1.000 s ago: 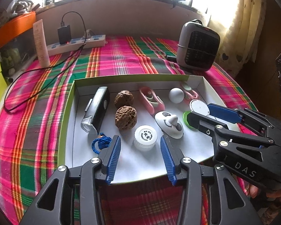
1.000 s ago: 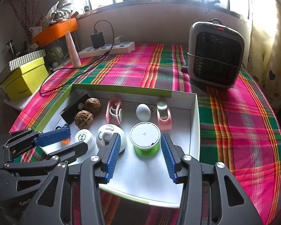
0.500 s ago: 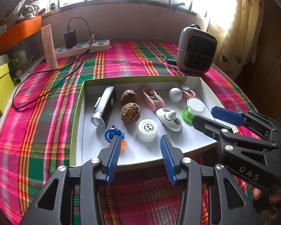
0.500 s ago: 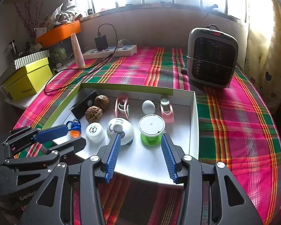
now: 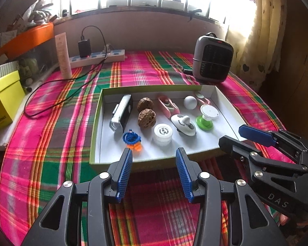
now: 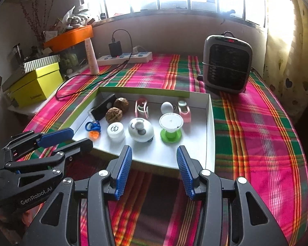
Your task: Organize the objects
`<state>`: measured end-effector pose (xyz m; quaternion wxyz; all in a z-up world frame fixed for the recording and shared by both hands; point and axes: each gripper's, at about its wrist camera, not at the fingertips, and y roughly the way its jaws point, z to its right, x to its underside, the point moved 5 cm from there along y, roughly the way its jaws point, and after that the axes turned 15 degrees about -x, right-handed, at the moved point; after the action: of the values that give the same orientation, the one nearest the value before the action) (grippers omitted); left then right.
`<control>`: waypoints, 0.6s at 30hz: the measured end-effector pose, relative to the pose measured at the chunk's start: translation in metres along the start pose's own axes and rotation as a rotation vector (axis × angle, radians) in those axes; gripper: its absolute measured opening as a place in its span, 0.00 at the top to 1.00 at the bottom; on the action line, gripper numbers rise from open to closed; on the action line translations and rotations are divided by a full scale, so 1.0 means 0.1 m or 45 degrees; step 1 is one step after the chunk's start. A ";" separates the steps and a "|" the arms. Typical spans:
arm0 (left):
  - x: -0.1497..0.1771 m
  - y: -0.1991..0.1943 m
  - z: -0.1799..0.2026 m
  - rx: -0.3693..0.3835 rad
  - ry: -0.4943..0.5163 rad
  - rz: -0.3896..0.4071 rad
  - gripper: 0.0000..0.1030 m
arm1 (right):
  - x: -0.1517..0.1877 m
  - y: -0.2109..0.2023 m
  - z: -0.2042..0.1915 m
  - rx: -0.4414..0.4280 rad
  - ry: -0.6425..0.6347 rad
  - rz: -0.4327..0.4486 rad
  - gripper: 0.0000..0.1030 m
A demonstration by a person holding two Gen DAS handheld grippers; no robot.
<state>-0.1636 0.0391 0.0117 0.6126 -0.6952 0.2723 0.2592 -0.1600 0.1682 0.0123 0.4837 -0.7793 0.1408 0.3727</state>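
Both claws back off from tray since earlier | left claw, right claw apart, empty | we see spool ahead of right, nearer it

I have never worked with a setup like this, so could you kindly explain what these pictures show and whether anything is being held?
These are two fisheye views, one from a camera on each of two handheld grippers that a person carries; there is no robot arm. The left wrist view looks along the left gripper, the right wrist view along the right gripper; each also sees the other from the side. Both stand open and empty. Ahead, on a plaid tablecloth, lies a shallow box holding a green spool, a white jar, two walnuts, a white ball and other small things. A heater stands behind.
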 end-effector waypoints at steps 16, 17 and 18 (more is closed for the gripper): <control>0.44 -0.21 -0.05 -0.028 -0.008 -0.039 0.59 | 0.38 -0.13 -0.18 0.027 0.006 -0.046 0.55; 0.46 -0.21 -0.05 -0.029 -0.006 -0.043 0.59 | 0.40 -0.13 -0.19 0.031 0.009 -0.051 0.55; 0.49 -0.22 -0.05 -0.030 -0.003 -0.048 0.59 | 0.42 -0.13 -0.19 0.035 0.013 -0.055 0.55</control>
<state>-0.1128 0.0333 -0.0062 0.6094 -0.7072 0.2553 0.2517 -0.1152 0.1640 -0.0045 0.5015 -0.7774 0.1315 0.3562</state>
